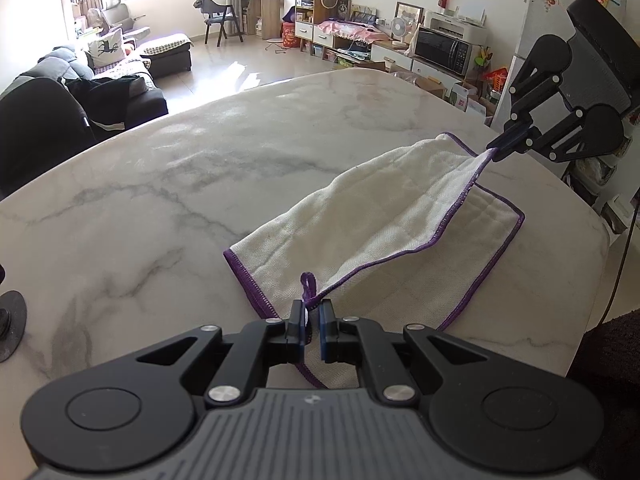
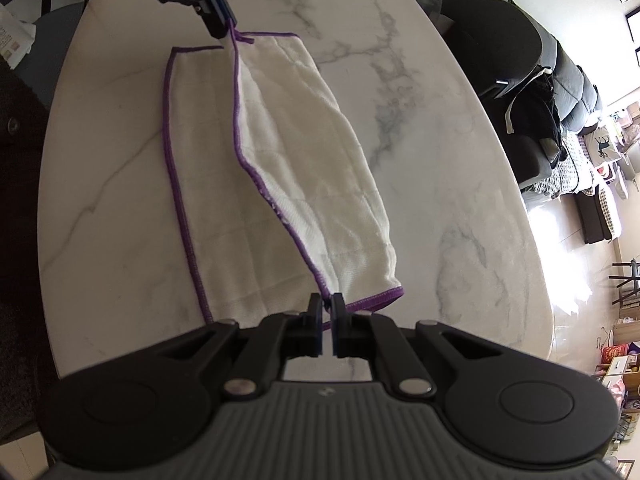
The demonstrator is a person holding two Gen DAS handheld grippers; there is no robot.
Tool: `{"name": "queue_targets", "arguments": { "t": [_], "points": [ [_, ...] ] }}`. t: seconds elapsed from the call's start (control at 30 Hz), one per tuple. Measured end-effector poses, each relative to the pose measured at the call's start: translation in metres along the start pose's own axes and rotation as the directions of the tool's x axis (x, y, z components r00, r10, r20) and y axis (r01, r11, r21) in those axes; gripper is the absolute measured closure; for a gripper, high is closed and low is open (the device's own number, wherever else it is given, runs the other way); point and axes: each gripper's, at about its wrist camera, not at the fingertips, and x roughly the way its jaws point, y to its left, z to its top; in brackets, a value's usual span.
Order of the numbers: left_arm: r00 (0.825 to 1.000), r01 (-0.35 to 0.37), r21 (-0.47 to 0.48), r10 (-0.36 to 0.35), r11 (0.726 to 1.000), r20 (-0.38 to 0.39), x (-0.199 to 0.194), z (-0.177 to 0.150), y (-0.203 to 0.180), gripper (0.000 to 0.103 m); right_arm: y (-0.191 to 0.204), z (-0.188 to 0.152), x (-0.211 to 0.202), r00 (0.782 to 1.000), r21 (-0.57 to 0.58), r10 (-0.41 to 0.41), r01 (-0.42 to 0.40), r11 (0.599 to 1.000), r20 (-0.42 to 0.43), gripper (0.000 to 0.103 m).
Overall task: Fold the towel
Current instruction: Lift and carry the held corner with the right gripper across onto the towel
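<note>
A white towel (image 1: 384,216) with purple stitched edging lies partly on the marble table (image 1: 160,184). My left gripper (image 1: 312,320) is shut on the corner with the purple hanging loop (image 1: 307,283). My right gripper (image 1: 502,148) is shut on the corner at the other end of the same edge. That edge is lifted and carried over the lower layer, which lies flat. In the right wrist view the towel (image 2: 320,176) stretches from my right gripper (image 2: 327,310) to the left gripper (image 2: 224,20) at the top.
The table's rounded edge (image 1: 600,232) runs close behind the towel on the right. A dark round object (image 1: 10,324) sits at the table's left edge. A black chair back (image 2: 492,40) and a sofa (image 1: 100,92) stand beyond the table.
</note>
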Motion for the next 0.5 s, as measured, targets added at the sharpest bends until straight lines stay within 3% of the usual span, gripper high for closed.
{"name": "queue_targets", "arguments": {
  "t": [0.5],
  "points": [
    [0.999, 0.039, 0.023, -0.039, 0.999, -0.003, -0.01, -0.02, -0.009, 0.097, 0.028, -0.018, 0.001, 0.998, -0.015, 0.063, -0.063, 0.998, -0.011, 0.101]
  ]
}}
